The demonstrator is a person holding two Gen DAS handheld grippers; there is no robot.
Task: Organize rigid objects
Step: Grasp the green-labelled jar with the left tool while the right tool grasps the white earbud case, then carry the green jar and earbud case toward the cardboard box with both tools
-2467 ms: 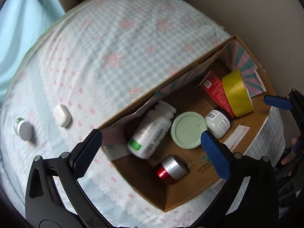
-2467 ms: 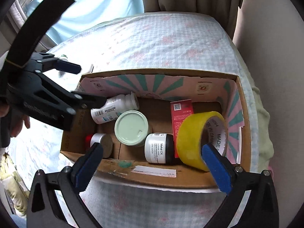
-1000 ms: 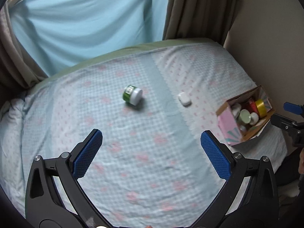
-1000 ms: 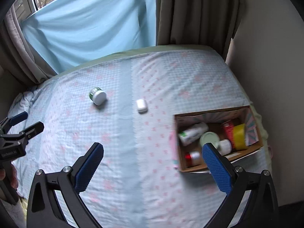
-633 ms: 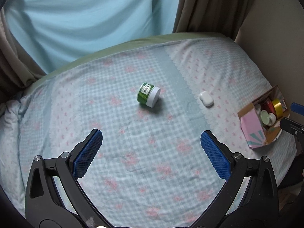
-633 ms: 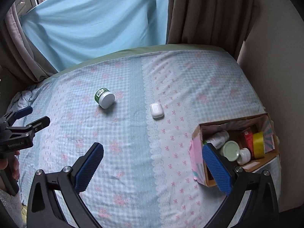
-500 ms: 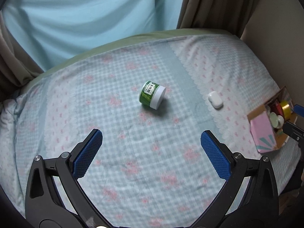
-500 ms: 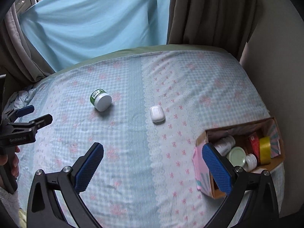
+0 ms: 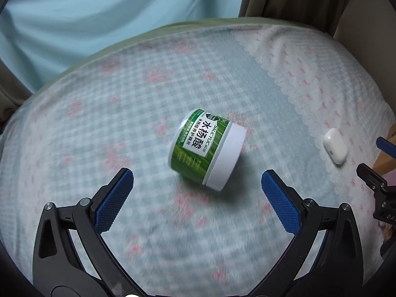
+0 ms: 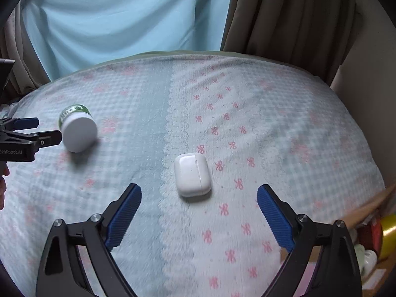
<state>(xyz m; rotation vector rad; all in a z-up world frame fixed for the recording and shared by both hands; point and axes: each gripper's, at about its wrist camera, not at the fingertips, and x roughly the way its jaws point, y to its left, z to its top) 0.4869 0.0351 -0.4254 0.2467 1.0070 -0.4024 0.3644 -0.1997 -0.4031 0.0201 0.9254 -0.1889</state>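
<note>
The green jar [image 9: 206,149] lies on its side on the bed [image 9: 123,104], white lid toward the right, just ahead of the left gripper [image 9: 197,184]. Its blue fingers [image 9: 113,199] are spread wide, clear of the jar and gripping nothing. The white case [image 10: 192,174] lies flat on the bed just ahead of the right gripper [image 10: 199,199], whose jaws have just been closing; they are still apart, with nothing between them. A box [image 10: 371,205] edge shows at far right.

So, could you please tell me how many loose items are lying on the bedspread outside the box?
2: a green jar on its side ahead of the left hand-held gripper, and a white earbud case ahead of the right hand-held gripper.
</note>
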